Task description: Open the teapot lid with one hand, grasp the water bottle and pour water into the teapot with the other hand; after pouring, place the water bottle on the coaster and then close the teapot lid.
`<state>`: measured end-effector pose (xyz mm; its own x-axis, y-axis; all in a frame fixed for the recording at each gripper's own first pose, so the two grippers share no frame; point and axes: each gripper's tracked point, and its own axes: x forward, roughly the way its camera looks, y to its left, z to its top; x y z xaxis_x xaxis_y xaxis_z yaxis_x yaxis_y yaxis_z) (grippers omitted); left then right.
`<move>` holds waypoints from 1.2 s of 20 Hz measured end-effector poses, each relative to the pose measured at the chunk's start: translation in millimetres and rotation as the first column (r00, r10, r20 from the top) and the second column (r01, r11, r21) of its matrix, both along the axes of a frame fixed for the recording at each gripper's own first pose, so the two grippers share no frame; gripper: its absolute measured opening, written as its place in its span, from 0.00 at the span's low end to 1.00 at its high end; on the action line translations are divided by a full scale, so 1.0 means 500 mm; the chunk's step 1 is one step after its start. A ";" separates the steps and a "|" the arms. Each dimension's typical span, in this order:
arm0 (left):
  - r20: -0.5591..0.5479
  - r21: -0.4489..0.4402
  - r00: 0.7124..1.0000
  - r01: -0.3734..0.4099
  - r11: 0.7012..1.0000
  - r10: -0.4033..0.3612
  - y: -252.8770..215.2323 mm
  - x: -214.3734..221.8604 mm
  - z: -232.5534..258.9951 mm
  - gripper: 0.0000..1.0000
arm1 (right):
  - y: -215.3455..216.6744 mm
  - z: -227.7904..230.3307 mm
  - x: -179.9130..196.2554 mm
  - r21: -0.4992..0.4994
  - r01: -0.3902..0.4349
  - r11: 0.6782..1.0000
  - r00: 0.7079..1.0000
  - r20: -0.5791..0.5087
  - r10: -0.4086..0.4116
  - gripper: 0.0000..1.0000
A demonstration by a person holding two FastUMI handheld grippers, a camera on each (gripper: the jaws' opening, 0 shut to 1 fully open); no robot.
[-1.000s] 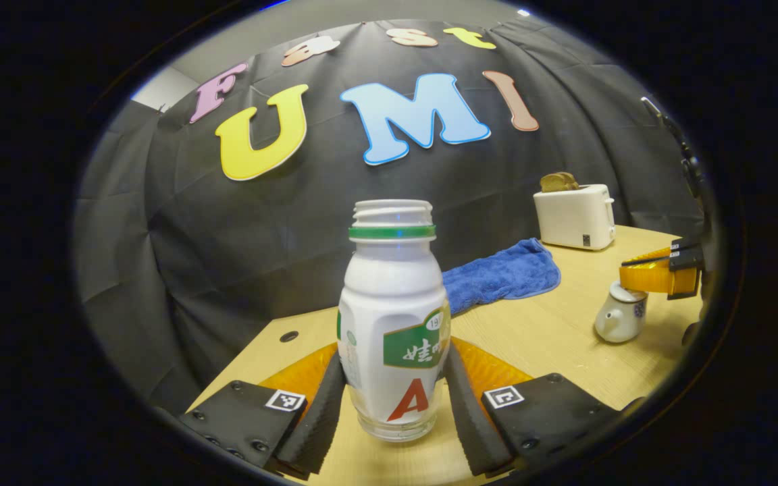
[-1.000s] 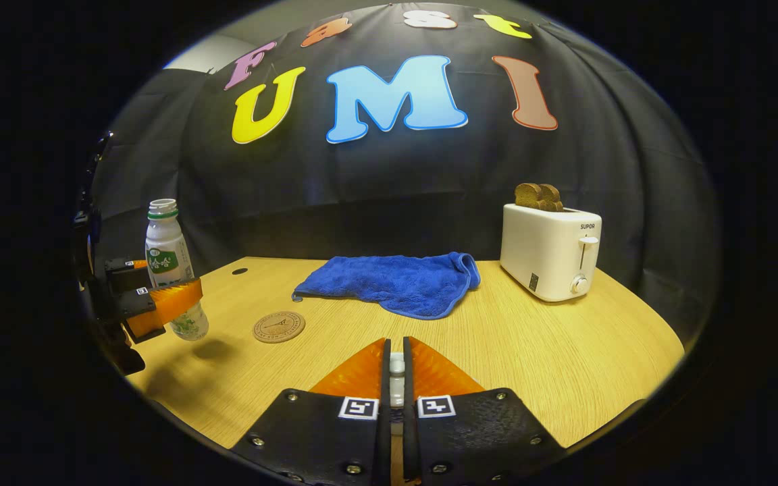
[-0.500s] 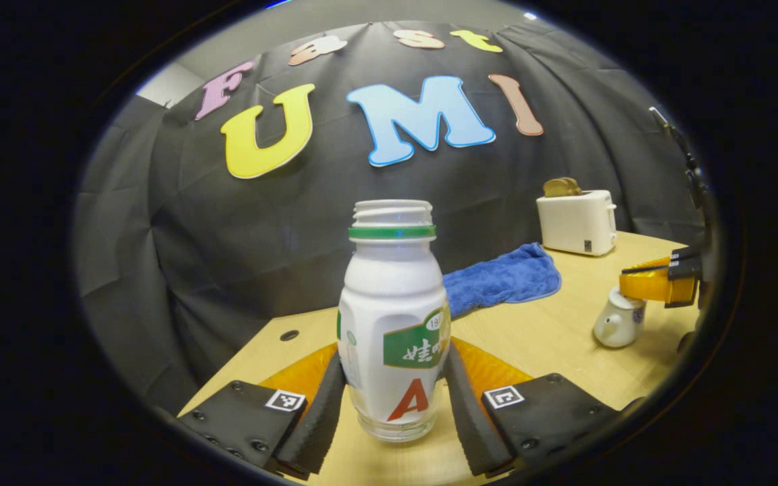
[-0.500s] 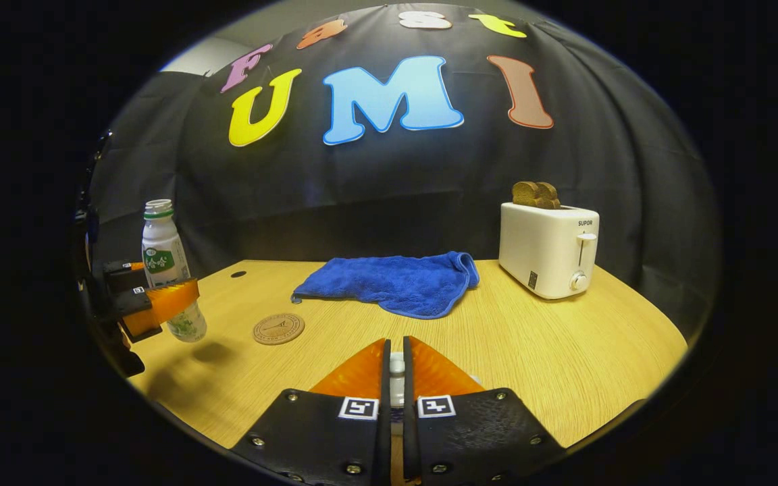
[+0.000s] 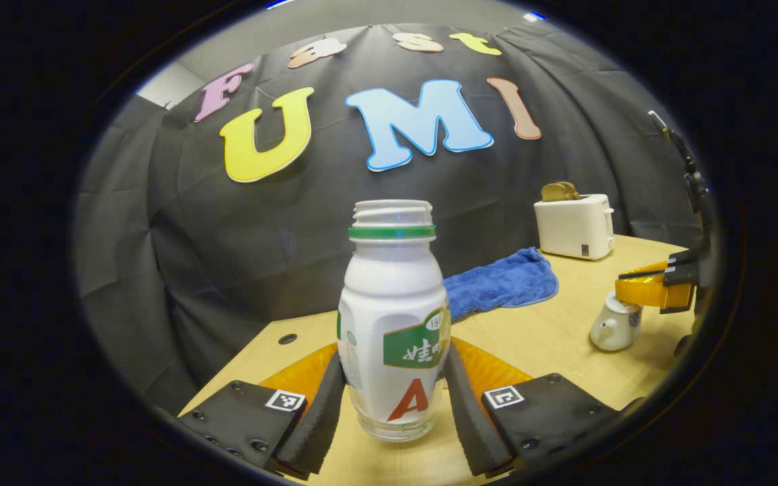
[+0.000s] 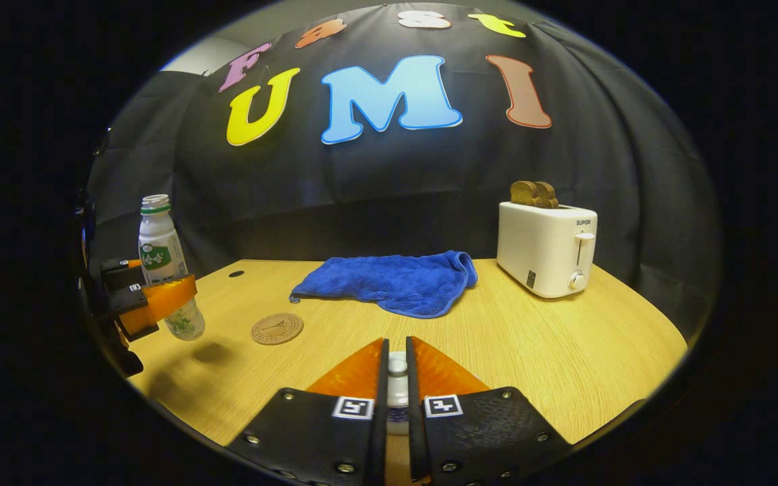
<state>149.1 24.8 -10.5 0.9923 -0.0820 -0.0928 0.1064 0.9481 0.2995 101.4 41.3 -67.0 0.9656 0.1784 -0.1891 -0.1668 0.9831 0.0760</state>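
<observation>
White plastic, green-collared and uncapped, the water bottle [image 5: 394, 317] stands upright between the left gripper [image 5: 394, 398] fingers, both pressed against its lower sides; in the right gripper view it hangs clear above the light wooden table [image 6: 531, 351], just left of the round cork coaster [image 6: 277, 328]. The right gripper [image 6: 396, 388] is narrowed onto the small white knob of the teapot lid [image 6: 397, 368], and in the left gripper view it sits on top of the small white ceramic teapot [image 5: 613, 327], so the lid appears not yet lifted. The step in hand looks like opening the pot: the lid should rise straight up, then move aside far enough to leave the mouth free. Meanwhile the bottle is best kept vertical while travelling, tipping only once its neck is above the opening, since it has no cap.
</observation>
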 end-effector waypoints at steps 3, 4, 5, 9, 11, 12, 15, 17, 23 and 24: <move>-0.007 -0.019 1.000 0.016 1.000 -0.017 -0.012 0.013 -0.006 0.75 | -0.006 0.005 0.003 -0.006 0.009 1.000 1.000 0.014 -0.009 0.22; -0.008 -0.026 1.000 0.022 0.999 -0.023 -0.018 0.020 -0.007 0.75 | -0.008 0.007 0.003 -0.006 0.012 1.000 1.000 0.017 -0.012 0.23; -0.009 -0.034 1.000 0.027 0.999 -0.027 -0.022 0.027 -0.006 0.75 | -0.009 0.010 0.003 -0.004 0.012 1.000 1.000 0.022 -0.011 0.25; -0.016 -0.067 0.999 0.036 0.997 -0.037 -0.039 0.059 -0.012 0.87 | -0.017 0.019 0.007 -0.008 0.023 1.000 0.999 0.043 -0.023 0.37; -0.019 -0.084 0.999 0.041 0.996 -0.043 -0.048 0.078 -0.015 0.87 | -0.024 0.029 0.006 -0.006 0.035 0.999 0.997 0.062 -0.035 0.28; -0.027 -0.095 0.999 0.045 0.994 -0.048 -0.052 0.087 -0.020 0.87 | -0.029 0.035 0.007 -0.003 0.041 0.999 0.997 0.071 -0.041 0.37; -0.057 -0.109 0.997 0.043 0.993 -0.050 -0.064 0.120 -0.042 0.87 | -0.035 0.047 0.005 0.003 0.048 0.999 0.995 0.090 -0.048 0.37; -0.074 -0.117 0.996 0.043 0.992 -0.052 -0.068 0.138 -0.053 0.87 | -0.039 0.054 0.002 -0.001 0.050 0.999 0.994 0.101 -0.050 0.37; -0.112 -0.168 0.992 0.036 0.985 -0.056 -0.080 0.186 -0.080 0.87 | -0.051 0.067 0.000 0.018 0.053 0.998 0.992 0.115 -0.055 0.37; -0.111 -0.171 0.992 0.038 0.985 -0.058 -0.084 0.191 -0.081 0.87 | -0.052 0.064 0.001 0.021 0.054 0.998 0.992 0.114 -0.056 0.37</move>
